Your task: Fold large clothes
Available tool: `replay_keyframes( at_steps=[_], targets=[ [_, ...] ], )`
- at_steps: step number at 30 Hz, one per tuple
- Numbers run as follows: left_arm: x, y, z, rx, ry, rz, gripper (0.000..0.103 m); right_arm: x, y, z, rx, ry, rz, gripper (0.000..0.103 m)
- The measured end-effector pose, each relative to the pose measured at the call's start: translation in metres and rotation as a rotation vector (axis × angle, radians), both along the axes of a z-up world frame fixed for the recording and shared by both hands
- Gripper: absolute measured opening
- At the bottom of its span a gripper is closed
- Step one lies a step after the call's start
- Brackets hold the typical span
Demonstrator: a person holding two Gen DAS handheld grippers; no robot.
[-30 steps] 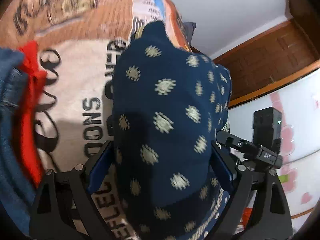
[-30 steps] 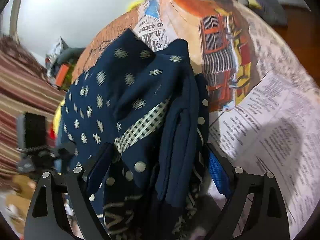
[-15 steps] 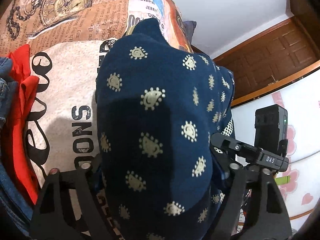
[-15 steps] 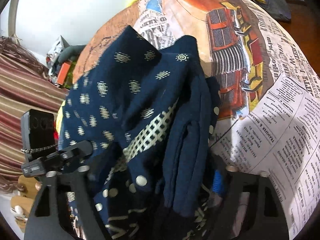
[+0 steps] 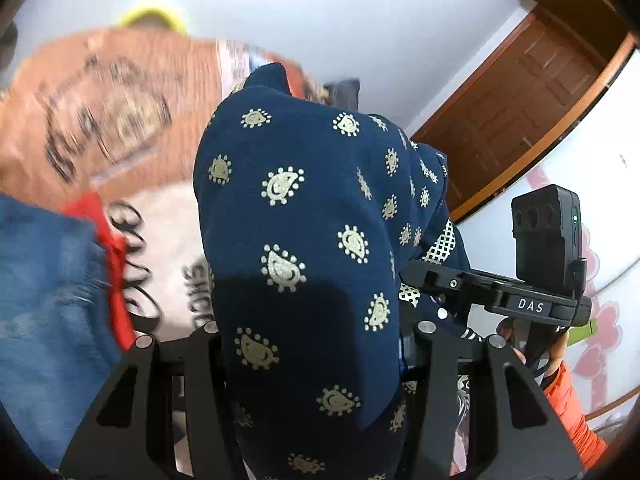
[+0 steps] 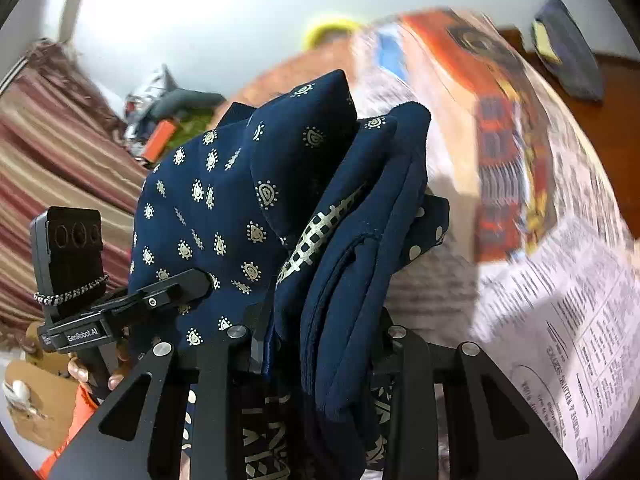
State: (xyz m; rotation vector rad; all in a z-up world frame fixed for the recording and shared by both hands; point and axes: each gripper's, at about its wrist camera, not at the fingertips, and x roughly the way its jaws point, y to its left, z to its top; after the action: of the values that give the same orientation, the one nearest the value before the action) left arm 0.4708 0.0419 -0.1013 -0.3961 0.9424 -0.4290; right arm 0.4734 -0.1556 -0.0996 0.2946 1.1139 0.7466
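So: the navy printed garment (image 5: 296, 240) is bunched in a thick folded stack, held up off the printed bedspread (image 6: 560, 280) by both tools at once. Left gripper (image 5: 310, 344) has its jaws pinching one end of the bundle; right gripper (image 6: 316, 344) has its jaws pinching the other, layered edges showing. Versus a second ago both sets of jaws have closed in from spread to clamped, and the views have tilted up toward the wall, bedspread blurred, so the bundle is being lifted. Likely a carry to the pile: red cloth (image 5: 114, 280) and blue denim (image 5: 48, 320) sit left. Risk: inner layers slipping out.
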Motion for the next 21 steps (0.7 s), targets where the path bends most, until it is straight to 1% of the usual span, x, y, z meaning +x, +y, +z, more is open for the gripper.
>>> replay_keyframes(
  at_steps=[1,2,3,6,7,10,14,17,21],
  targets=[
    [-0.003,0.005,0.009,0.004,-0.018,0.006,0.051,-0.004,0.002,0.008,0.005,-0.017,0.005,0.028],
    [-0.007,0.011,0.020,0.008,-0.037,0.011,0.051,-0.009,0.013,0.022,0.010,-0.048,0.017,0.028],
    [-0.015,0.022,0.034,0.012,-0.062,0.022,0.051,-0.013,0.020,0.032,0.015,-0.070,0.025,0.028],
    [-0.032,0.051,0.060,0.021,-0.100,0.049,0.051,-0.024,0.042,0.053,0.040,-0.111,0.050,0.028],
    [-0.038,0.063,0.069,0.026,-0.110,0.061,0.051,-0.023,0.046,0.056,0.047,-0.115,0.057,0.028],
    [-0.056,0.095,0.083,0.047,-0.126,0.092,0.051,-0.031,0.077,0.064,0.063,-0.133,0.092,0.028],
    [-0.074,0.137,0.086,0.076,-0.116,0.134,0.051,-0.035,0.122,0.056,0.079,-0.119,0.137,0.028],
    [-0.081,0.163,0.076,0.085,-0.097,0.162,0.051,-0.038,0.154,0.041,0.074,-0.099,0.168,0.028],
    [-0.089,0.202,0.050,0.069,-0.043,0.200,0.051,-0.037,0.190,0.021,0.055,-0.055,0.202,0.028]
  ],
)
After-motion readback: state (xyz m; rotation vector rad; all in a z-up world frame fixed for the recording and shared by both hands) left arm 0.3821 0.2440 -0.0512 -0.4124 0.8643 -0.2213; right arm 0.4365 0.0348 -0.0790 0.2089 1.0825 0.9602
